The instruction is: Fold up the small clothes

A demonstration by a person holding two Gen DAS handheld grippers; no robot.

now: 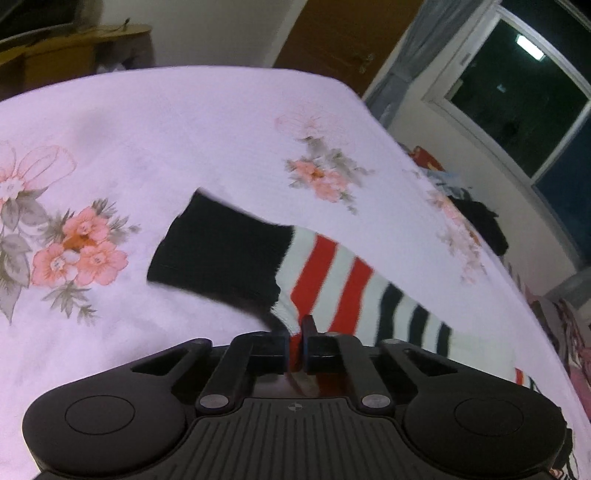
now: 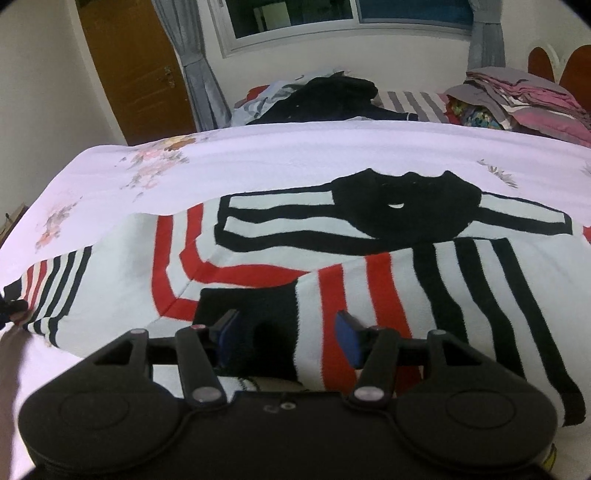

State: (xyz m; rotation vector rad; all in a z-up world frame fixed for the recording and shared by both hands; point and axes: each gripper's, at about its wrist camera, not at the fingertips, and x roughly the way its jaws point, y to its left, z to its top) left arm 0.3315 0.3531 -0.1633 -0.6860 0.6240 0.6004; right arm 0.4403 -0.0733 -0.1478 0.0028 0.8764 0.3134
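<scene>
A small white sweater (image 2: pixel 258 258) with red and black stripes and a black collar (image 2: pixel 406 206) lies on the floral bed sheet (image 2: pixel 258 162). Its right sleeve, with a black cuff (image 2: pixel 255 306), is folded across the body. My right gripper (image 2: pixel 288 336) is open just above that cuff, and nothing is between its fingers. My left gripper (image 1: pixel 295 343) is shut on the other sleeve (image 1: pixel 332 280) and holds it off the sheet, its black cuff (image 1: pixel 221 251) hanging forward.
A pile of dark clothes (image 2: pixel 332 96) and a stack of folded pink and grey laundry (image 2: pixel 517 99) lie beyond the sheet's far edge. A wooden door (image 2: pixel 136 66) and a window (image 2: pixel 351 14) stand behind. The bed edge (image 1: pixel 443 184) drops off at right in the left wrist view.
</scene>
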